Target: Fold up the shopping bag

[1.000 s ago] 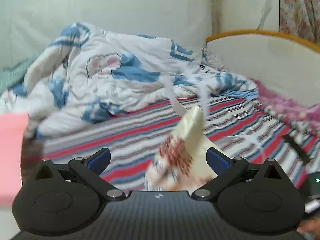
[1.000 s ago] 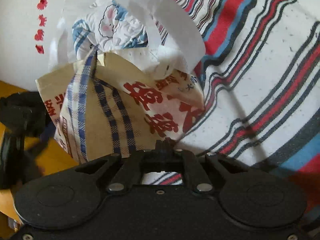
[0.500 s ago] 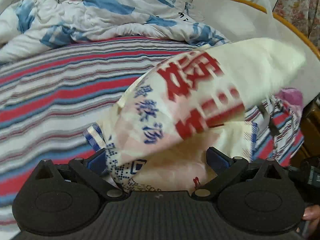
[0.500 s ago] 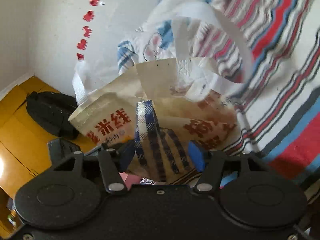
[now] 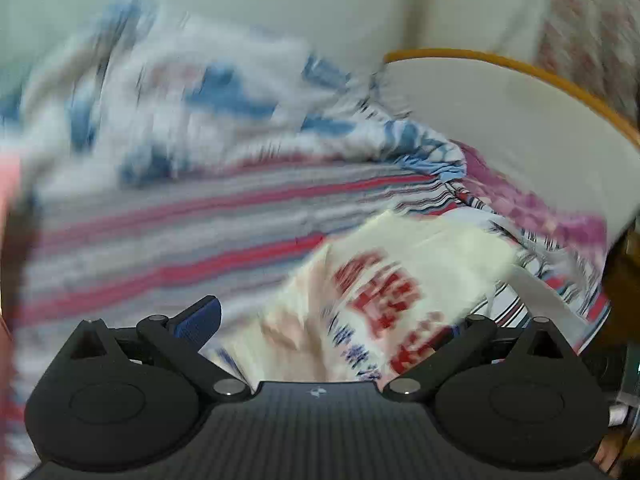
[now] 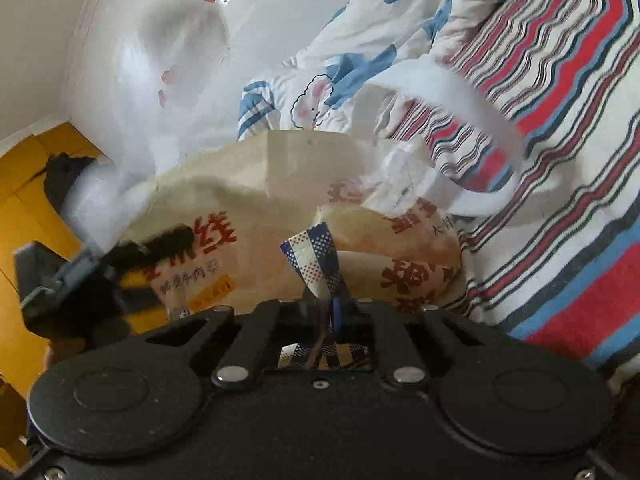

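From the left wrist camera the whole scene is smeared by motion blur. At the far left a crumpled white quilt with blue patches is heaped against the pale wall. Below it runs the striped bedsheet, a flat cloth banded in red, grey and white. The left gripper has its jaws spread wide; its left blue ribbed pad stands bare above the sheet, while the right pad is hidden behind the shopping bag. That bag, a cream woven sack with red and blue printed characters, lies rumpled between the jaws and spills to the right; whether either pad touches it is hard to say in this blur. Further right a purple floral cloth lies beside the curved white footboard, edged in orange wood.

From the right wrist camera, yellow wooden flooring shows at the far left, with the other gripper blurred in front of it. The shopping bag stands puffed in the centre, its cream face creased and printed in red. The right gripper is clamped shut on a blue-and-white checked fold of the bag's edge. A broad white strap handle loops out to the right over the striped bedsheet, and the quilt is bunched above.
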The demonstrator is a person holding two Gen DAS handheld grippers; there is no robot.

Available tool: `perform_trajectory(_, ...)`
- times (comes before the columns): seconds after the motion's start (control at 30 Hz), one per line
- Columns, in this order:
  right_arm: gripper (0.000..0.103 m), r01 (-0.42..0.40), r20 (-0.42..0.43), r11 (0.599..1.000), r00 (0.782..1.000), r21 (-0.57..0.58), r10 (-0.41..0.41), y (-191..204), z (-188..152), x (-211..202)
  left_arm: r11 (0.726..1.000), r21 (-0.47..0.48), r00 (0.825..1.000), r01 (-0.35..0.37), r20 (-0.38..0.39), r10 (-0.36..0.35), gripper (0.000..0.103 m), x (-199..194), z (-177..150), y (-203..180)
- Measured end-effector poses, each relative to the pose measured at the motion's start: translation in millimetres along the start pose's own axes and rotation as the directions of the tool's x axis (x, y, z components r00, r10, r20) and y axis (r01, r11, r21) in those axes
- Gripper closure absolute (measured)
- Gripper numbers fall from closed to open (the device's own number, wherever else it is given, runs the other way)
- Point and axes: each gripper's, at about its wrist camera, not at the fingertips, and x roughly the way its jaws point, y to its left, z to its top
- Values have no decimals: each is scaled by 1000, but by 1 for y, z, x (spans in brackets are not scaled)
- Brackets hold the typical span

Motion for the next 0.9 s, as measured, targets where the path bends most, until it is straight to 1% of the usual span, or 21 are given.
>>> perform_trajectory(0.03, 97, 1, -2, 1000, 1000, 14, -1, -1, 0, -3, 993, 112, 1000, -24, 21, 22, 0, -9, 4, -15)
perform_trajectory(0.07, 97, 6, -5, 1000, 1000, 22, -5, -1, 0, -5, 975, 216, 998, -45, 43, 37, 0, -16, 7, -29)
perform_trajectory(0.1, 97, 17, -8, 1000, 1000, 21, -16, 1, 2, -5, 942, 328, 996, -70, 73, 48, 0, -24, 8, -46)
perform_trajectory(0.17, 97, 41, -12, 999, 999, 5, -41, 5, 3, -10, 848, 519, 990, -108, 137, 43, 0, -36, 6, -75)
perform_trajectory(0.2, 97, 51, -15, 999, 999, -10, -51, 10, 5, -10, 799, 593, 989, -101, 145, 17, 1, -39, 4, -86)
perform_trajectory(0.23, 97, 61, -15, 998, 998, -31, -62, 14, 6, -11, 743, 663, 989, -94, 151, -9, 1, -43, 2, -97)
perform_trajectory(0.27, 97, 71, -13, 996, 997, -54, -72, 18, 8, -12, 695, 715, 990, -80, 140, -29, 1, -45, 2, -107)
perform_trajectory(0.3, 97, 76, -11, 994, 997, -75, -77, 22, 9, -14, 674, 737, 995, -46, 97, -38, 0, -42, 3, -114)
perform_trajectory(0.37, 97, 73, -10, 992, 997, -101, -74, 25, 9, -19, 666, 746, 999, 9, 16, -31, 24, -31, 11, -122)
perform_trajectory(0.4, 97, 71, -10, 991, 997, -113, -72, 26, 9, -21, 666, 746, 1000, 19, -18, -9, 57, -22, 16, -124)
perform_trajectory(0.43, 97, 69, -13, 990, 997, -122, -71, 27, 8, -23, 665, 746, 999, 29, -49, 12, 83, -12, 20, -124)
perform_trajectory(0.47, 97, 69, -14, 989, 997, -130, -71, 26, 7, -24, 661, 749, 997, 38, -76, 28, 87, -2, 23, -122)
perform_trajectory(0.5, 97, 72, -13, 988, 997, -135, -75, 24, 7, -23, 651, 758, 994, 43, -95, 45, 90, 7, 24, -121)
perform_trajectory(0.53, 97, 73, -13, 988, 997, -135, -75, 22, 9, -23, 629, 777, 993, 41, -103, 63, 93, 13, 21, -122)
perform_trajectory(0.6, 97, 69, -11, 989, 997, -128, -71, 19, 10, -26, 571, 821, 987, 15, -104, 125, 96, 25, 12, -125)
perform_trajectory(0.63, 97, 67, -8, 989, 998, -130, -69, 18, 11, -27, 558, 830, 984, 9, -106, 142, 98, 30, 9, -124)
perform_trajectory(0.67, 97, 66, -4, 989, 998, -136, -68, 17, 12, -27, 560, 828, 982, 3, -109, 156, 98, 35, 9, -123)
perform_trajectory(0.73, 97, 56, 3, 989, 998, -136, -56, 13, 12, -28, 610, 792, 979, -15, -113, 171, 99, 41, 14, -115)
perform_trajectory(0.8, 97, 30, 7, 991, 1000, -131, -29, 10, 11, -29, 675, 735, 975, -69, -94, 203, 99, 43, 23, -97)
perform_trajectory(0.87, 97, -15, 23, 992, 1000, -126, 18, 8, 11, -30, 725, 680, 968, -111, -91, 234, 99, 50, 31, -80)
perform_trajectory(0.9, 97, -35, 27, 991, 999, -126, 38, 7, 11, -32, 771, 630, 969, -96, -117, 216, 99, 53, 35, -69)
